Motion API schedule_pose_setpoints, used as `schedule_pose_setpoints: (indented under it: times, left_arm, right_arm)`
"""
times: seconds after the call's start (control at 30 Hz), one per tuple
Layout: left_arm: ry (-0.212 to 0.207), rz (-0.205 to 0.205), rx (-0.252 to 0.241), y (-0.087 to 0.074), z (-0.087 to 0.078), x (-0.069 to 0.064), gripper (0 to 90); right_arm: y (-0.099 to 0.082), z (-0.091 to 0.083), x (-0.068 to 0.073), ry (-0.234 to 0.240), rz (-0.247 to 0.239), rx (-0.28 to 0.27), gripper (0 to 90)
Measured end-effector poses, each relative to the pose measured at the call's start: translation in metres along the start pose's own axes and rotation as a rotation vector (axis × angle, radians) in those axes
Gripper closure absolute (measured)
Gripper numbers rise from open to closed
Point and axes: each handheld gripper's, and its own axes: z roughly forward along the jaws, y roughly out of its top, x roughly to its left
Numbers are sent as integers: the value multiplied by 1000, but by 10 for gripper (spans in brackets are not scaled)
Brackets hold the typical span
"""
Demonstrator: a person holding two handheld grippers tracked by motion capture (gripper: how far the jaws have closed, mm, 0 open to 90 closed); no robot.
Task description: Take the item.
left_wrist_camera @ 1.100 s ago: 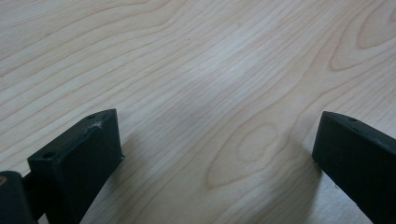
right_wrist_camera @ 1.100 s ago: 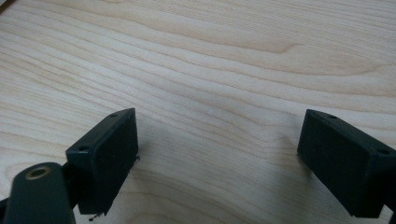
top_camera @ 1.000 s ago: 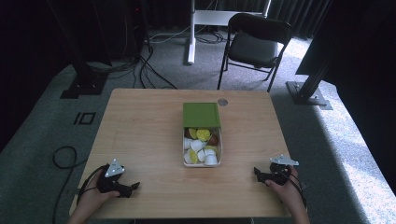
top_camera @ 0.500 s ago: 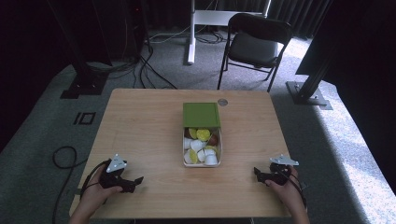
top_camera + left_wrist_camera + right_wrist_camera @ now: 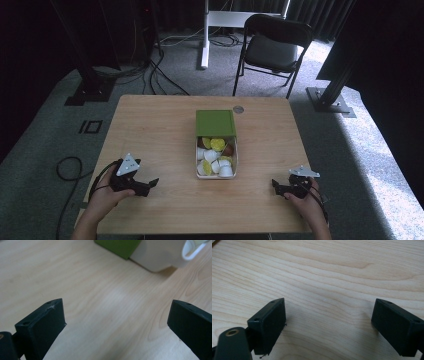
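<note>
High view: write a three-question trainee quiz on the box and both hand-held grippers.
1. True or false: the green lid covers the far part of the white box.
2. Which hand-held gripper is nearer the box: left or right?
3. Fill in: both grippers' jaws are ____.

Key: 1 true; 2 left; 3 open.

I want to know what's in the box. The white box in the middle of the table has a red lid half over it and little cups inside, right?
Almost. The lid is green, not red, as the high view shows. It does cover the far half of the white box, with little cups inside.
</note>
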Motion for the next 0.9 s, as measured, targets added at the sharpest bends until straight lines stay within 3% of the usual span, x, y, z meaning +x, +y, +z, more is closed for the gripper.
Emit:
schedule_pose_setpoints:
  times: [0.43, 0.9]
  left_arm:
    - [-32, 101, -31, 43, 3, -15, 23]
    - [-86, 207, -61, 90, 15, -39, 23]
  right_arm:
    - [0, 0, 0, 0, -1, 0, 121]
    - [0, 0, 0, 0, 0, 0, 121]
